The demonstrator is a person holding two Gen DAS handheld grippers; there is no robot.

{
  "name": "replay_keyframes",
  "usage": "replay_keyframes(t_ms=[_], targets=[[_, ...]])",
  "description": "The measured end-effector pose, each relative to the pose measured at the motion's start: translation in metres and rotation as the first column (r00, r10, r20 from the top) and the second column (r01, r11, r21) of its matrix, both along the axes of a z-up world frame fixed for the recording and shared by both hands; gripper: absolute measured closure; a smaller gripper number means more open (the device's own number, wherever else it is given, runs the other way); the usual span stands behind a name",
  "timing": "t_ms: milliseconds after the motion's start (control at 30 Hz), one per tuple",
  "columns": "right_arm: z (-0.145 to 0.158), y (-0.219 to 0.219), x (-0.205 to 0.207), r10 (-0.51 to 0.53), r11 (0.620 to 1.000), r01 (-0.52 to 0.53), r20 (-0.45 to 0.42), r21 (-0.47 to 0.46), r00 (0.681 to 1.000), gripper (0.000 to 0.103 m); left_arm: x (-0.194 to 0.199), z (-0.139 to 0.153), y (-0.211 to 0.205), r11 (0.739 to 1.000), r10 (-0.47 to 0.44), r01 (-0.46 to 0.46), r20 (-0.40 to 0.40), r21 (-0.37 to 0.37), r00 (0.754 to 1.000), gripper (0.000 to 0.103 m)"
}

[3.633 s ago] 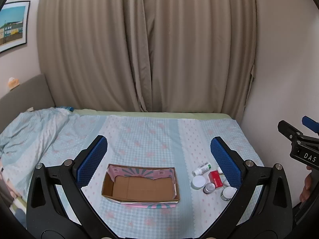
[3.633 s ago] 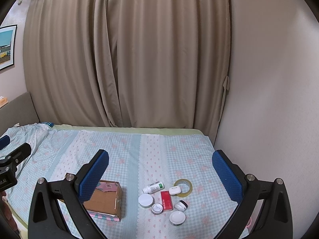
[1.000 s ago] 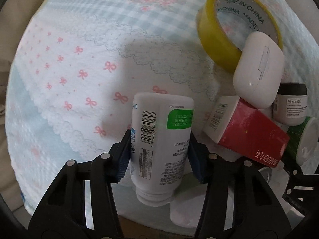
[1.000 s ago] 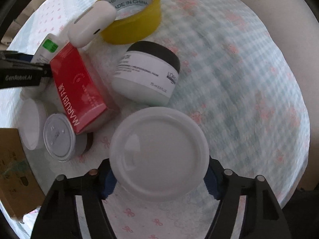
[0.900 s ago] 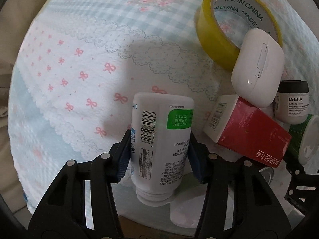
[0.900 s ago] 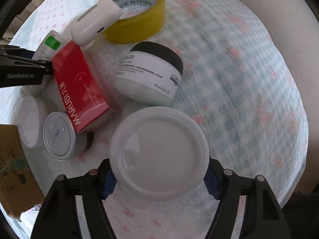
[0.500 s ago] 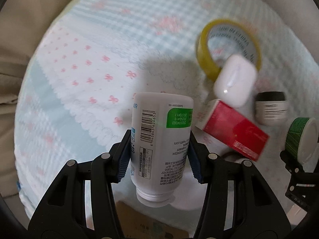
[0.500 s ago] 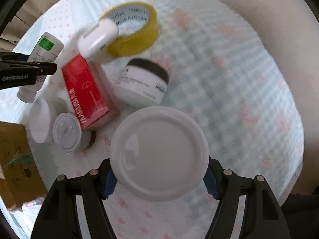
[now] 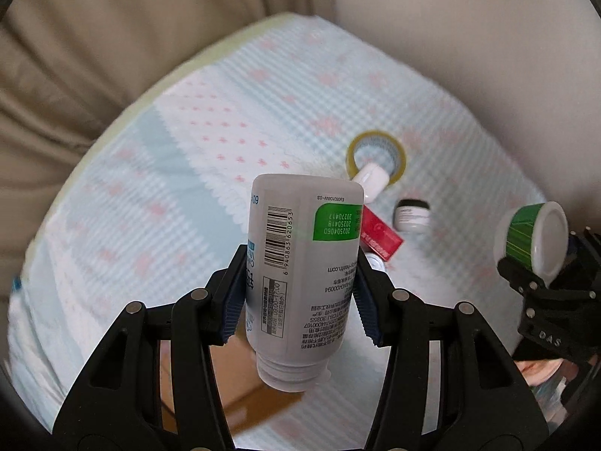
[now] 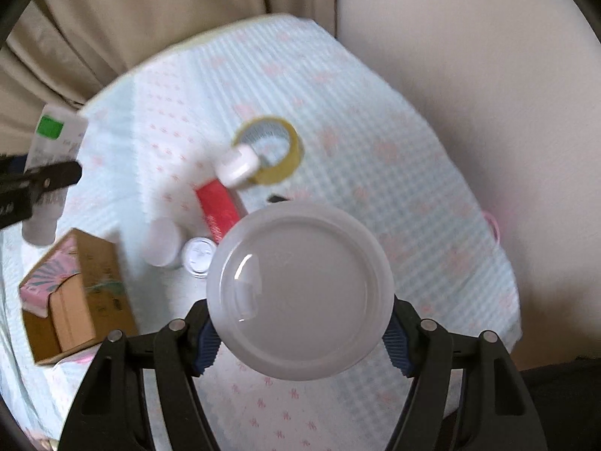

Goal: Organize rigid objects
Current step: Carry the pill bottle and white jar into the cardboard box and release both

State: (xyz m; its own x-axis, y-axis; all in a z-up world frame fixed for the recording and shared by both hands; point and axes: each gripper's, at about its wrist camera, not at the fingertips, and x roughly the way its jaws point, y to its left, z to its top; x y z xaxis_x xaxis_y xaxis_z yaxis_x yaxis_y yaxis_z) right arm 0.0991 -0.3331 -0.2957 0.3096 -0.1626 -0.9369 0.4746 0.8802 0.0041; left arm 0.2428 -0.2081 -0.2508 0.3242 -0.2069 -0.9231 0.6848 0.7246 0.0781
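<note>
My left gripper (image 9: 300, 300) is shut on a white bottle (image 9: 300, 263) with a green label, held cap-down above the bed. My right gripper (image 10: 300, 342) is shut on a round jar (image 10: 300, 285) with a white lid; the left wrist view shows its green band (image 9: 526, 233). Both hang high over the bedsheet. Below lie a yellow tape roll (image 10: 289, 158), a white earbud case (image 10: 240, 165), a red box (image 10: 219, 206), a white jar (image 10: 161, 240), a clear-lidded jar (image 10: 199, 250) and a black-lidded jar (image 9: 413, 214). An open cardboard box (image 10: 75, 300) sits to their left.
The blue checked bedsheet (image 9: 169, 206) with pink bows covers the bed. Beige curtains (image 9: 112, 37) hang behind it and a pale wall (image 10: 488, 75) runs along the right side. In the right wrist view the left gripper (image 10: 37, 184) shows at the left edge.
Both grippers have risen well above the bed with the bottle and the jar still held. The objects on the sheet look much smaller, and curtains and wall have come into view.
</note>
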Motion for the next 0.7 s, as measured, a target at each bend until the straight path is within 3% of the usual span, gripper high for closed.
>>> replay_keyframes(t_ms=[267, 467, 700], targets=[[0.076, 0.045, 0.007, 0.22, 0.975, -0.216, 0.124, -0.048, 0.968, 0.036, -0.037, 0.069, 0.099, 0.971, 0.223, -0.217, 0.055, -0.101, 0.973, 0.055], [0.103, 0.096, 0.024, 0.35, 0.937, -0.348, 0.17, -0.039, 0.921, 0.036, -0.057, 0.091, 0.174, 0.923, 0.374, -0.361, 0.089, -0.133, 0.923, 0.055], [0.109, 0.177, 0.05, 0.471, 0.879, -0.477, 0.197, -0.019, 0.86, 0.036, -0.065, 0.097, 0.259, 0.875, 0.475, -0.459, 0.087, -0.156, 0.876, 0.055]])
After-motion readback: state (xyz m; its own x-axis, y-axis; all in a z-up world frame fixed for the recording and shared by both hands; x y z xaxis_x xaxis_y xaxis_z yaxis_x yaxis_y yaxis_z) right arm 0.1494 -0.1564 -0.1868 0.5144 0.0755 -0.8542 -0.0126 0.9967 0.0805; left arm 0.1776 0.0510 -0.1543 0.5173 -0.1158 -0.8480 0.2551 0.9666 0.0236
